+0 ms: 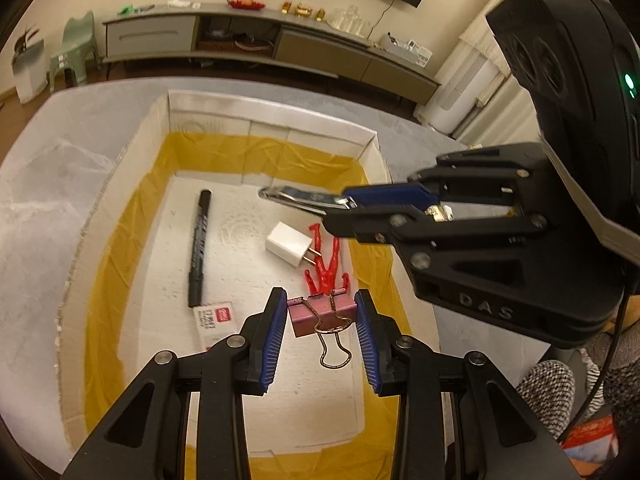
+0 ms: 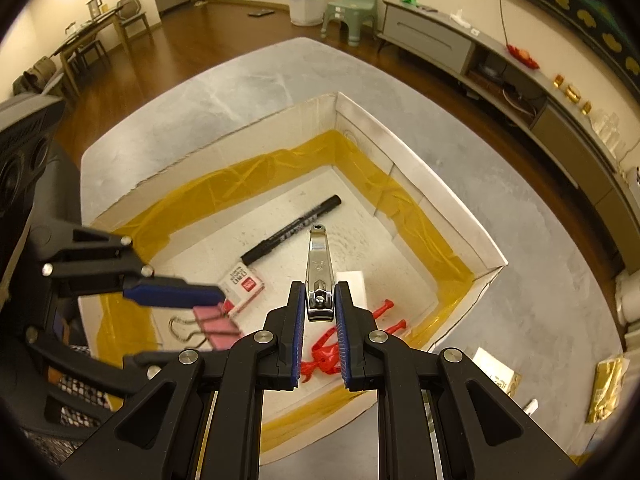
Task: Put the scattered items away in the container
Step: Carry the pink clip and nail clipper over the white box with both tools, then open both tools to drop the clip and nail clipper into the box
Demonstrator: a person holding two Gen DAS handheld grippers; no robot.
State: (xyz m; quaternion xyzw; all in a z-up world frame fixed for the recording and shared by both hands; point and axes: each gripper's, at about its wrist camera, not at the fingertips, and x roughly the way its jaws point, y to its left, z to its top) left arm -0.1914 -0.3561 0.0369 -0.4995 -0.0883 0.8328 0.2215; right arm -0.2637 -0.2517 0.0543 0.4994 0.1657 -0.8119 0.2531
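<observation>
The container is a cardboard box [image 1: 272, 120] [image 2: 420, 176] with white inner walls and yellow tape along them. My left gripper [image 1: 321, 304] hangs over its near end, shut on a pink binder clip [image 1: 316, 314] [image 2: 218, 330] held at the fingertips. My right gripper [image 2: 320, 308] [image 1: 346, 210] is over the box's right side, shut on a silver nail clipper [image 2: 318, 268] [image 1: 296, 196] that sticks out forward. On the box floor lie a black marker [image 1: 199, 248] [image 2: 292, 230], a white charger plug [image 1: 289, 244], a red toy figure [image 1: 326, 270] [image 2: 324, 356] and a small white packet [image 1: 212, 320] [image 2: 244, 284].
The box stands on a grey mat [image 2: 248, 92]. Two gold packets [image 2: 604, 392] lie on the mat outside the box's right corner. A long low cabinet [image 1: 240, 40] runs along the far wall, with a green stool [image 2: 352, 8] beside it. A person's patterned leg [image 1: 552, 392] is at right.
</observation>
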